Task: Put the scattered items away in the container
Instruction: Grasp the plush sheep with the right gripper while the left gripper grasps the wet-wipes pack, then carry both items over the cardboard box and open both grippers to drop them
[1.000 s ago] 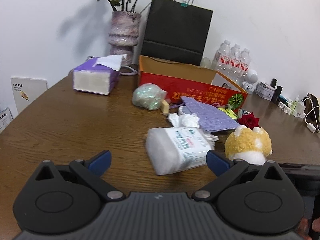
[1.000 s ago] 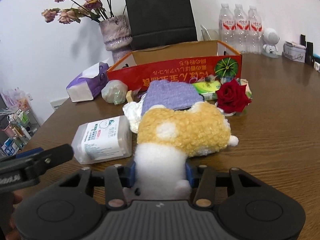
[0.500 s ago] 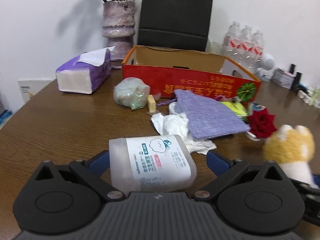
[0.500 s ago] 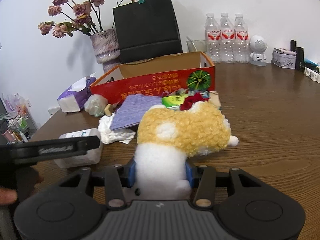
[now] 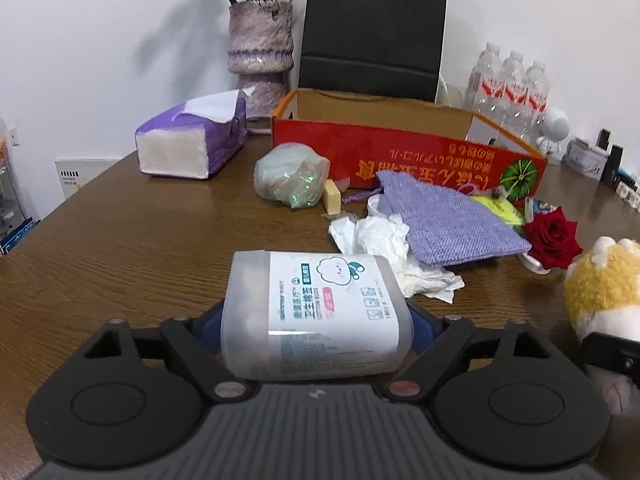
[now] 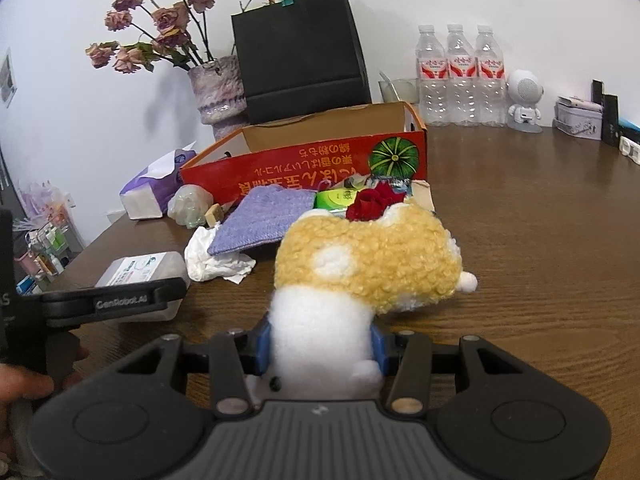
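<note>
My left gripper (image 5: 316, 320) has its jaws set around the cotton-swab box (image 5: 316, 316), a translucent tub lying on its side on the wooden table (image 5: 120, 264); the jaws have just been closing, and the blue pads now sit against both ends of the tub. My right gripper (image 6: 320, 344) is clamped on the white base of the plush mushroom toy (image 6: 360, 264), whose curly yellow cap tilts away to the right; the same toy shows at the right edge of the left wrist view. Beyond the tub lie the scattered items: a crumpled white tissue (image 5: 384, 248), partly under a purple woven pouch (image 5: 444, 220); a red rose (image 5: 554, 236) just right of the pouch; a yellow-green packet (image 5: 500, 208) behind it; a bundled clear plastic bag (image 5: 292, 176); and a small tan block (image 5: 333, 196) touching that bag. The container, a red cardboard box (image 5: 400, 152) with an open top and a pumpkin printed on its front, stands just behind these items, and from here I see nothing lying inside it. Left of it sits a purple tissue pack (image 5: 192, 140); behind it stand a vase of dried roses (image 5: 260, 48), a black paper bag (image 5: 372, 28) and three water bottles (image 5: 508, 88). In the right wrist view, a hand (image 6: 20, 384) grips the left tool's handle.
</note>
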Demonstrator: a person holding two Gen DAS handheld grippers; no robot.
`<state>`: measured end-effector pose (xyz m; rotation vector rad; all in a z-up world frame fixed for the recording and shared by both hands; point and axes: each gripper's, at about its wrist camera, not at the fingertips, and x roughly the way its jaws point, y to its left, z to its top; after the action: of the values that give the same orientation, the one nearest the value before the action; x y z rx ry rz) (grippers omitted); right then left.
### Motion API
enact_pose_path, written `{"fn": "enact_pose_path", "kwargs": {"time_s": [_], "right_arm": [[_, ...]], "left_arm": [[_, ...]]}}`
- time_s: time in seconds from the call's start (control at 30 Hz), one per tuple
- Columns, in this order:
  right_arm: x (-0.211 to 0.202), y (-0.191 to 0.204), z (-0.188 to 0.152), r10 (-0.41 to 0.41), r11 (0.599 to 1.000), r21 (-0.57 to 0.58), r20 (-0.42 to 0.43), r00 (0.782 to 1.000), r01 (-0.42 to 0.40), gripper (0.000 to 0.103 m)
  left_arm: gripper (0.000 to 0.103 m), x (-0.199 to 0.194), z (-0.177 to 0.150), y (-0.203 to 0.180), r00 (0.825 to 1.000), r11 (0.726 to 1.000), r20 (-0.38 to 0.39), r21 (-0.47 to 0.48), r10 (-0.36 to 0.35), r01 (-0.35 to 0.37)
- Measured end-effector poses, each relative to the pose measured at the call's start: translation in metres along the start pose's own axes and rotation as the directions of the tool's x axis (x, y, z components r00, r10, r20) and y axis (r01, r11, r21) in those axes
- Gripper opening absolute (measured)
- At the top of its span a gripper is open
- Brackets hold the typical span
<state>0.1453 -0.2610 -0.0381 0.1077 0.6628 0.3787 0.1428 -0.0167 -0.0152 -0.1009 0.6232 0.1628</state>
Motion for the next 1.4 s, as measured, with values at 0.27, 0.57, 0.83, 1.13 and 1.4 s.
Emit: {"fn": "enact_pose_path", "kwargs": {"time_s": [0.27, 0.57, 0.83, 1.13, 1.4], "right_arm": [[0.002, -0.002, 0.015, 0.012, 0.999, -0.037, 0.023, 1.0, -0.011, 0.045], [0.018, 0.006, 0.07, 0.04, 0.998, -0.06, 0.077, 0.996, -0.035, 0.045], [0.065, 0.016, 0.152, 0.047, 0.997, -0.069, 0.165, 0.985, -0.036, 0.045], [0.175, -0.005, 0.196, 0.012, 1.0, 0.003, 0.036, 0.999, -0.012, 0.045], [0.226, 0.0, 0.198, -0.065, 0.995, -0.08, -0.021, 0.998, 0.063, 0.046]], "left_arm": [[0.083, -0.024, 0.022, 0.014, 0.992, 0.998, 0.102, 0.009, -0.068, 0.068], [0.083, -0.026, 0.092, 0.016, 0.947, 0.988, 0.285, 0.007, -0.149, 0.154], [0.083, 0.028, 0.162, 0.002, 0.93, 0.978, 0.317, -0.028, -0.188, 0.208], [0.083, 0.131, 0.188, -0.008, 0.964, 0.976, 0.198, -0.093, -0.175, 0.196], [0.083, 0.196, 0.185, -0.015, 0.989, 0.989, 0.041, -0.039, -0.14, 0.141]]}}
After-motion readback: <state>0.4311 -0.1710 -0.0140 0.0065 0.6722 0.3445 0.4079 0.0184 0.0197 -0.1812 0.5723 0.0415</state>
